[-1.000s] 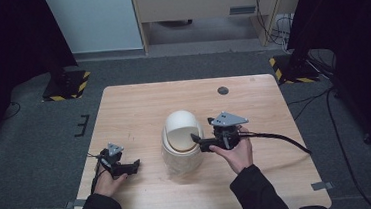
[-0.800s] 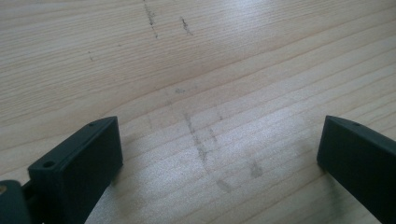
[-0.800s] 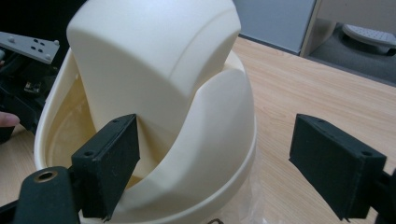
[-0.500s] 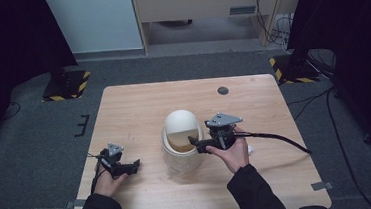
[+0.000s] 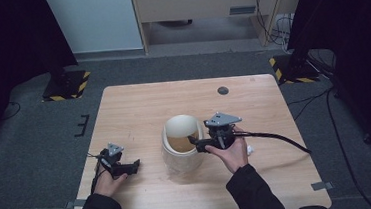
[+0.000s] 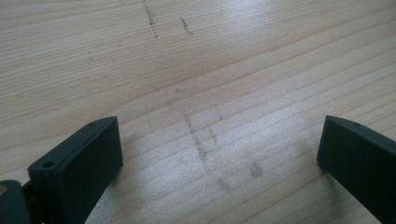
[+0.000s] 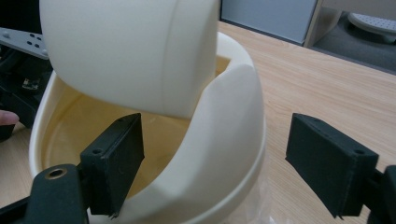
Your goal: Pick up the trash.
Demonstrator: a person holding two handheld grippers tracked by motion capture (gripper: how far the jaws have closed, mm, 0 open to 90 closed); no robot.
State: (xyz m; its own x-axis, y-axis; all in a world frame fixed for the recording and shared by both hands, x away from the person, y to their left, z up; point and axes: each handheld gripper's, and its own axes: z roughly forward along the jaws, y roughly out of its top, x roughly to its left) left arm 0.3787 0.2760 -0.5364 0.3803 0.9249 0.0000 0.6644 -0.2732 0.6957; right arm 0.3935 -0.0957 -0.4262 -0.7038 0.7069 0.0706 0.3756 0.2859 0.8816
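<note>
The bin [image 5: 182, 152] stands mid-table. Its swing lid [image 5: 182, 126], level a second ago, now tips up, and the hollow shows. My right gripper [image 7: 215, 163] straddles the rim, one jaw inside; the jaws have just been closing but remain spread, pressing nothing. My left gripper [image 5: 131, 167] rests released on the table [image 5: 133, 108]. The bin is likely ready for filling.

bin [image 5: 182, 147]: base cut off by the right gripper view's lower edge, inside hidden under tilted lid [image 7: 126, 51] | small white thing [image 5: 250, 150] behind right hand [image 5: 233, 153]: too small to tell | dark spot [image 5: 223, 90] on table [image 5: 138, 103]: unclear
</note>
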